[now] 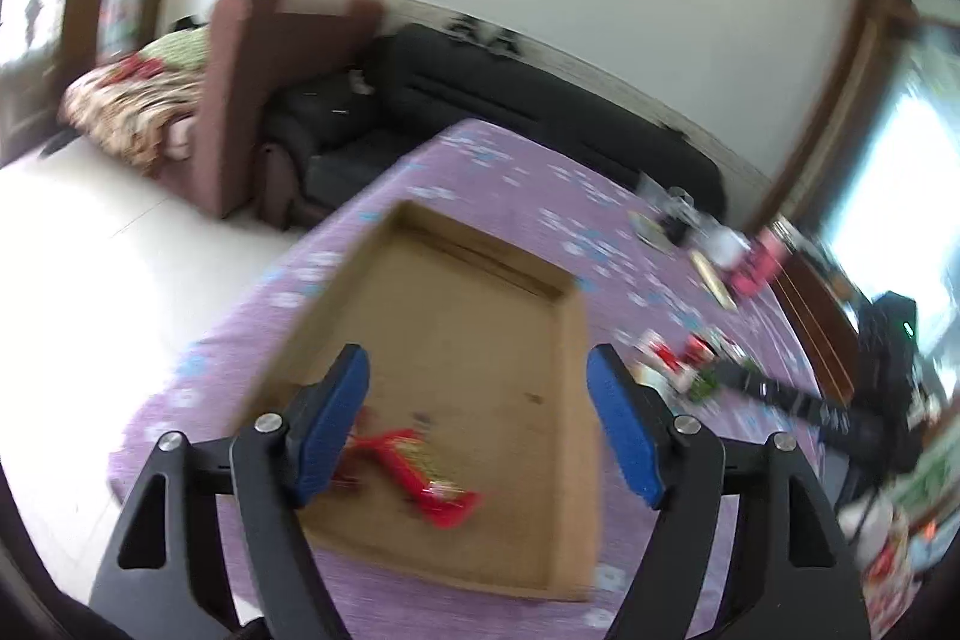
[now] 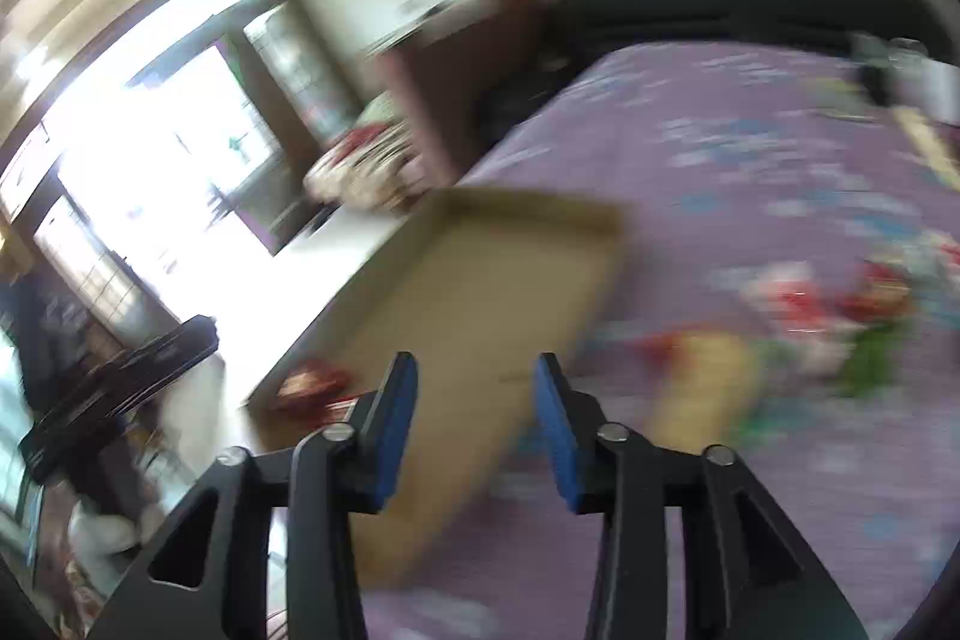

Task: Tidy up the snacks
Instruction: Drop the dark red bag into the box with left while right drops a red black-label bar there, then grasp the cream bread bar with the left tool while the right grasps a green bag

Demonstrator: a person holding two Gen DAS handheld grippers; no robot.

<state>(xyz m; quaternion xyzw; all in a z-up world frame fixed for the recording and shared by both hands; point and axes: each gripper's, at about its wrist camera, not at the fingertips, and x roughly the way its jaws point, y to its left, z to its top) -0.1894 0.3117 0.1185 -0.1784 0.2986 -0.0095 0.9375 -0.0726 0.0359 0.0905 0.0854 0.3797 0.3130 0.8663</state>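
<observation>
A worktop (image 1: 492,172) under a purple flowered cloth fills both views; it is heavily smeared in the right wrist view. On its near left part lies a shallow cardboard tray (image 1: 474,340), open side up, one edge close to the worktop's left edge. Inside the tray, at its near left corner, lies a red snack packet (image 1: 420,472); the print on it is too blurred to read. To the right of the tray, on the cloth, is a loose cluster of snack packets (image 1: 684,364) in red, white and green, partly hidden by a dark bar crossing them, with no label legible. A pale yellow packet (image 2: 702,388) lies just right of the tray.

The left hand-held gripper (image 1: 480,436) hangs over the near end of the tray, blue pads wide apart, empty. The right hand-held gripper (image 2: 474,424) is tilted over the tray's near right edge, pads also apart and holding nothing.
</observation>
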